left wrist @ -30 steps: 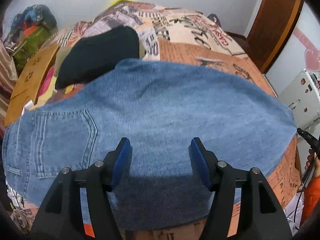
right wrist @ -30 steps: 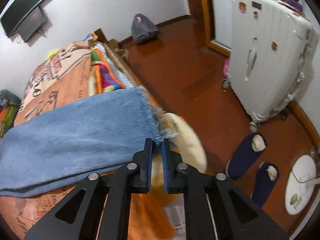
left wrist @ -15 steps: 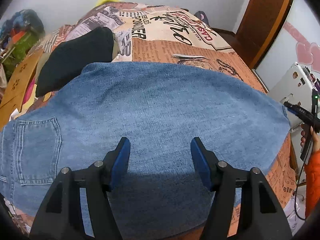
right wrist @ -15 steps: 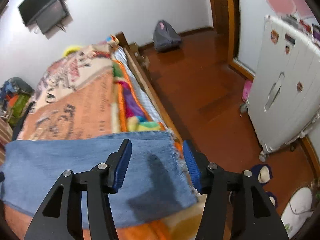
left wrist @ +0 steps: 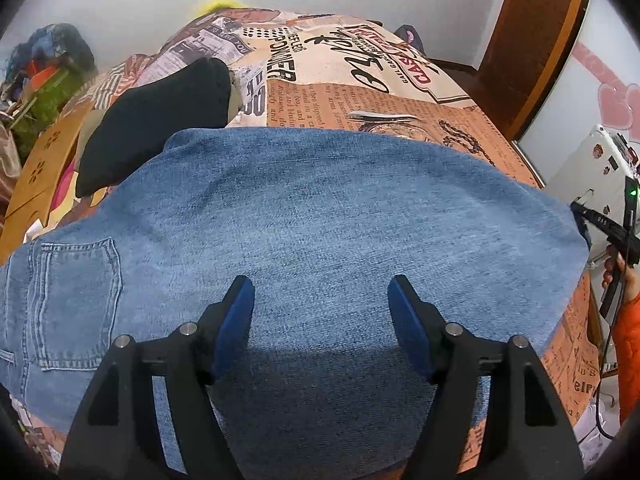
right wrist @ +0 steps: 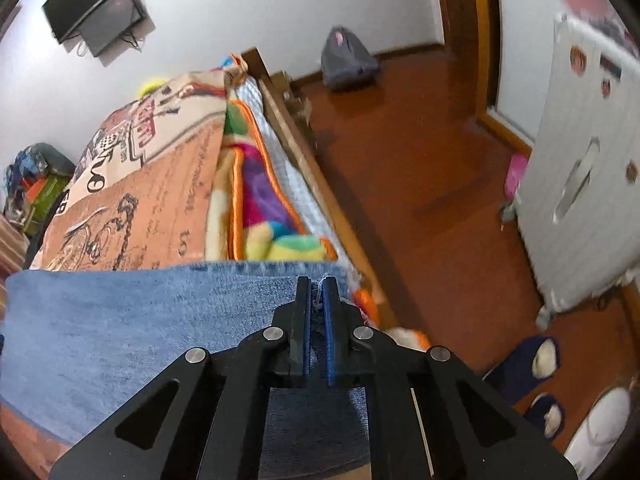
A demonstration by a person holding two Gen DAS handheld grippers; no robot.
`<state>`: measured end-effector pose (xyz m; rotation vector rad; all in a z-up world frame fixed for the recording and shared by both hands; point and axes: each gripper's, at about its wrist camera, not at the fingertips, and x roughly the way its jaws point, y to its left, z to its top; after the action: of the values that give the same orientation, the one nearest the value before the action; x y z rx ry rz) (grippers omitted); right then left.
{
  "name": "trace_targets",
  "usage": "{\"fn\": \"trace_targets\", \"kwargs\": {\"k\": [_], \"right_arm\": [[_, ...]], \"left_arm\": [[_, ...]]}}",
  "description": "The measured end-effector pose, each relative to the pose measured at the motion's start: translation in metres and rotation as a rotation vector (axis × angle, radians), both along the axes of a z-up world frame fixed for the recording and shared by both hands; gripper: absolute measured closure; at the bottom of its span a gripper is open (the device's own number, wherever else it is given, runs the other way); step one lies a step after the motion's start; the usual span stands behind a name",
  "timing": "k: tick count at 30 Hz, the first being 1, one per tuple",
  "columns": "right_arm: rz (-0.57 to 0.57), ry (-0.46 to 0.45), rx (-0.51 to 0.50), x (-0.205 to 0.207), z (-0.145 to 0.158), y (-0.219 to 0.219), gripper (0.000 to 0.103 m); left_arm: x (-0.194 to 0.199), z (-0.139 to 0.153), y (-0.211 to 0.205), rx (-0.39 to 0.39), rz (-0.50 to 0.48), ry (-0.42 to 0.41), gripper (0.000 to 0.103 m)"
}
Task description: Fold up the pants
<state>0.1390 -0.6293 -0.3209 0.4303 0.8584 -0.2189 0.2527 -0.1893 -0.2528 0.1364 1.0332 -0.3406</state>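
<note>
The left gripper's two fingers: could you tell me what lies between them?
Only flat denim of the jeans under the left gripper, whose jaws are opening; the left wrist view shows it.

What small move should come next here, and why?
Probably lift the right hand-held gripper and carry the frayed hem it has clamped back over the jeans toward the pocket end. The jeans lie flat on the bed; the left hand-held gripper, opening, holds nothing.
</note>
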Motion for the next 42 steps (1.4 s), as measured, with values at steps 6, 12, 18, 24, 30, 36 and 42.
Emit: {"fn": "trace_targets", "kwargs": {"k": [6,12,18,24,30,36,42], "right_arm": [[-0.046,-0.009,-0.102,0.012,0.012,-0.011,0.101],[-0.074,0.042,-0.091,0.007,0.015,-0.008,0.092],[0.03,-0.07,0.021,-0.008,0.039,0.026,0.067],[0.146,0.026,0.025,-0.012,0.013,0.069,0.067],[0.04,0.052,0.007,-0.044,0.006,0.051,0.051],[-0.098,0.046,0.031,-0.084,0.011,0.025,0.051],[-0.188,0.039,0.082,-0.111,0.005,0.022,0.051]], "left_arm": [[0.0,0.001,-0.001,0.01,0.008,0.0,0.032],[0.001,0.009,-0.008,0.042,-0.005,0.003,0.033],[-0.005,0.027,-0.028,-0.007,-0.059,-0.043,0.033],[-0.021,0.006,-0.053,0.024,-0.125,-0.005,0.032],[-0.013,0.017,-0.058,0.014,-0.147,-0.012,0.033],[0.039,0.02,-0.091,0.029,-0.151,0.038,0.033],[0.086,-0.007,-0.135,0.123,-0.143,0.123,0.033]]}}
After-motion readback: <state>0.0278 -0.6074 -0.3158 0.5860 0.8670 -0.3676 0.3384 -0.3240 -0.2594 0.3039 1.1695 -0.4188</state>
